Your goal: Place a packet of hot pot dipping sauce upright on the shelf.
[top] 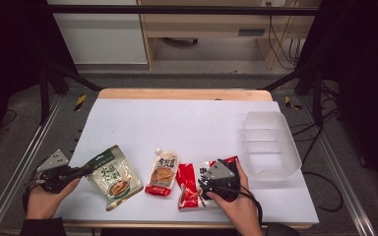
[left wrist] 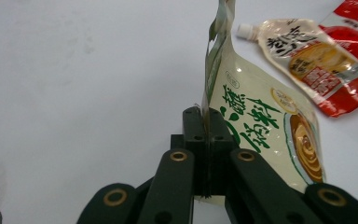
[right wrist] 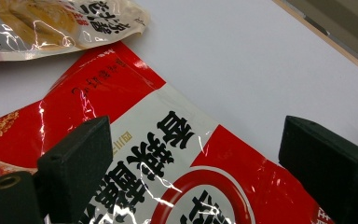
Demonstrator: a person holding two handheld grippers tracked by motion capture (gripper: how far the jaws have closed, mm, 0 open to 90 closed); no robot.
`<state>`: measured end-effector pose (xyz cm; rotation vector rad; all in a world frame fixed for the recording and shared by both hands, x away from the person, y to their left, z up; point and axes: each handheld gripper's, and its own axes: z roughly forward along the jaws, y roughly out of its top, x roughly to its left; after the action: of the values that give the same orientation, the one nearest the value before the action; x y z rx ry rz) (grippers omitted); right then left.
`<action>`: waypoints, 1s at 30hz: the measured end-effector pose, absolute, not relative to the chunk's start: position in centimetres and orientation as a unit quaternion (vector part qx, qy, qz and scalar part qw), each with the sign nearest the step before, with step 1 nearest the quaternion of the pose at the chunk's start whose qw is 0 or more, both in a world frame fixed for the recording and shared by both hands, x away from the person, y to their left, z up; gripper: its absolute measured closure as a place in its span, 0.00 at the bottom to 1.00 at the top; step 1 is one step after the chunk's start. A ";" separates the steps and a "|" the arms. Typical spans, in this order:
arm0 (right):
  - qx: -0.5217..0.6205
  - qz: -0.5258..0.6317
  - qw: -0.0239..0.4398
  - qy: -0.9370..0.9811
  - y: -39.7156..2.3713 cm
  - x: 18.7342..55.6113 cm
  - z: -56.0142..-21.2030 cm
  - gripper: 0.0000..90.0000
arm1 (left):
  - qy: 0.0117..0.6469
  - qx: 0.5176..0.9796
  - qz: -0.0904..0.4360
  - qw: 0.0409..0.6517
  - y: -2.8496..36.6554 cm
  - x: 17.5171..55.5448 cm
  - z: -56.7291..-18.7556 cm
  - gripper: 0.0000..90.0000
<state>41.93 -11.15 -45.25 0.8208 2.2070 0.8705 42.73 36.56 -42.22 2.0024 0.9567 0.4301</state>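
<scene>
The left gripper (top: 86, 170) sits at the left edge of the table (top: 187, 123), its jaws pressed together on the near edge of the green pouch (top: 114, 177). The pouch's pinched edge stands upright between the jaws; the rest lies on the white surface. Just right of it lies the spouted pouch (top: 162, 173), flat, apart from the green pouch. Next comes the red pouch (top: 189, 186), flat, touching the spouted pouch. The right gripper (right wrist: 196, 172) hovers over the red pouch, jaws spread wide. A clear tray (top: 270, 143) stands at the right.
</scene>
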 end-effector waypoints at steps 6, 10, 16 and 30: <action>0.310 0.329 0.307 0.837 -11.1 41.9 -45.2 0.11 | 0.353 0.806 0.176 0.441 35.7 41.7 -39.9 1.00; 0.306 0.329 0.302 0.841 -11.1 41.9 -45.2 0.11 | 0.334 0.805 0.197 0.450 34.8 40.3 -38.2 1.00; 0.303 0.340 0.277 0.846 -11.1 41.8 -45.0 0.13 | 0.304 0.816 0.204 0.446 33.4 39.4 -36.3 1.00; 0.226 0.350 0.270 0.868 -9.2 42.0 -40.3 0.20 | 0.268 0.809 0.193 0.486 31.5 40.5 -32.5 1.00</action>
<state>41.96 -9.17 -40.33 0.6095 2.3399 0.9426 40.54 31.54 -32.48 1.9694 0.6524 0.4701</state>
